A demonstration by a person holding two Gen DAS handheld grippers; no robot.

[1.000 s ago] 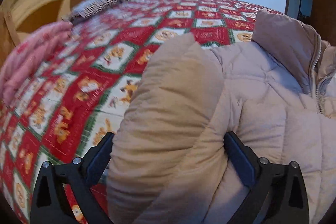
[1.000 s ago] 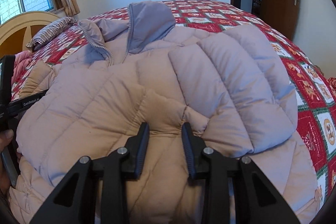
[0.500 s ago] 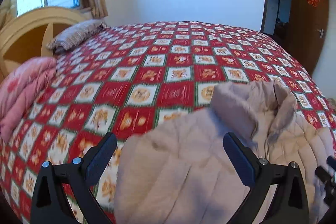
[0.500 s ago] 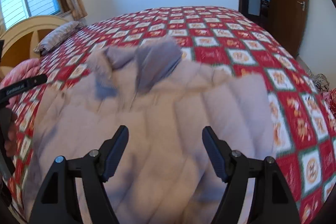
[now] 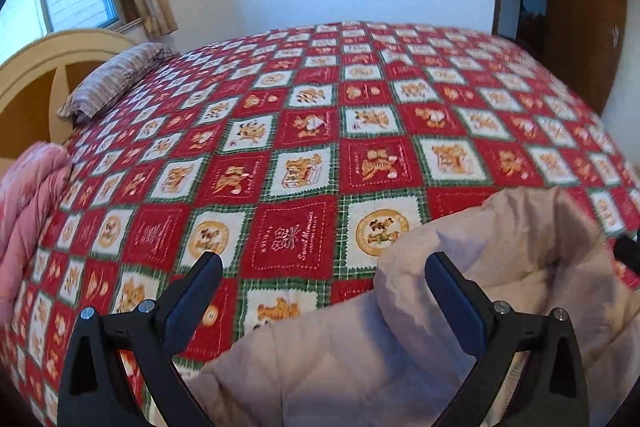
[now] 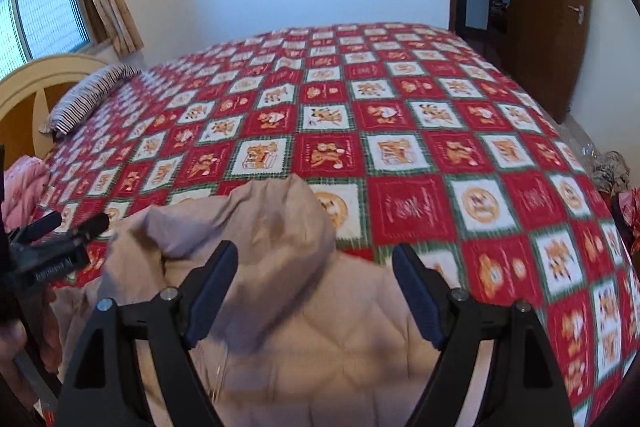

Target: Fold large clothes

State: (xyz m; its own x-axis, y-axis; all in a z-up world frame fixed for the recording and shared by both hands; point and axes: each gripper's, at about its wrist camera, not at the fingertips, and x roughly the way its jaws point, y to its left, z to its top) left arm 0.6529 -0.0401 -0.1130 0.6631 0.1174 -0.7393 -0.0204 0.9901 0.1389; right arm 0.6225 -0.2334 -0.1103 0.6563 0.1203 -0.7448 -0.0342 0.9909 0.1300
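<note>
A beige quilted puffer jacket lies bunched at the near edge of the bed; in the right wrist view its collar stands up in the middle. My left gripper is open and empty, raised above the jacket's left part and the quilt. My right gripper is open and empty above the jacket, near the collar. The left gripper also shows in the right wrist view, at the left beside the jacket.
The bed carries a red, white and green patchwork quilt. A striped pillow lies by the cream headboard. A pink folded blanket sits at the left. A brown door stands at the right.
Both grippers let go of the jacket, opened wide and drew back and up. The jacket now lies low and near in both views, with much more quilt showing.
</note>
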